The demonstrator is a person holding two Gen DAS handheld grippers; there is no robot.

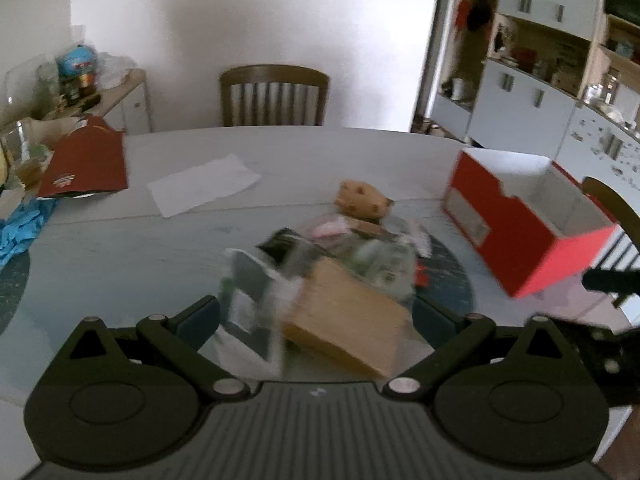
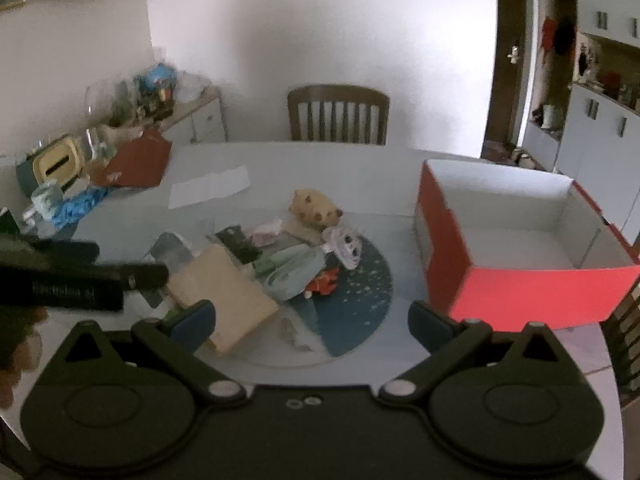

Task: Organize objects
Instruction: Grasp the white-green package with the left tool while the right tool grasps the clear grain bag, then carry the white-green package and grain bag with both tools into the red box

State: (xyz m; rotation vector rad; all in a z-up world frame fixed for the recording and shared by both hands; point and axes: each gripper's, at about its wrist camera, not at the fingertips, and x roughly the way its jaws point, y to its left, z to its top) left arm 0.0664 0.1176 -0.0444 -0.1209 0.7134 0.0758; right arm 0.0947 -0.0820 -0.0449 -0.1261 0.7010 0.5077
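Red box (image 2: pixel 516 292) sits open on the worktop (image 2: pixel 280 160), right of the pile. Your left claw (image 1: pixel 318 322) is spread wide over the tan cardboard piece (image 1: pixel 344 320); right claw (image 2: pixel 312 326) is spread too, gripping nothing. Plush toy (image 2: pixel 314 206) lies at the pile's far edge, beside the round blue mat (image 2: pixel 360 292).

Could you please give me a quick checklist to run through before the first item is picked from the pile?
1. Left claw open: ok, fingers spread wide, nothing held.
2. Right claw open: ok, nothing held.
3. Red box ready to receive: ok, open top, white inside shows nothing in it.
4. Tan flat box reachable: ok, nearest item, on top at the pile's near edge.
5. Pile sharp enough to aim in the left wrist view: not ok, blurred.
6. Table path from pile to red box: ok, bare.
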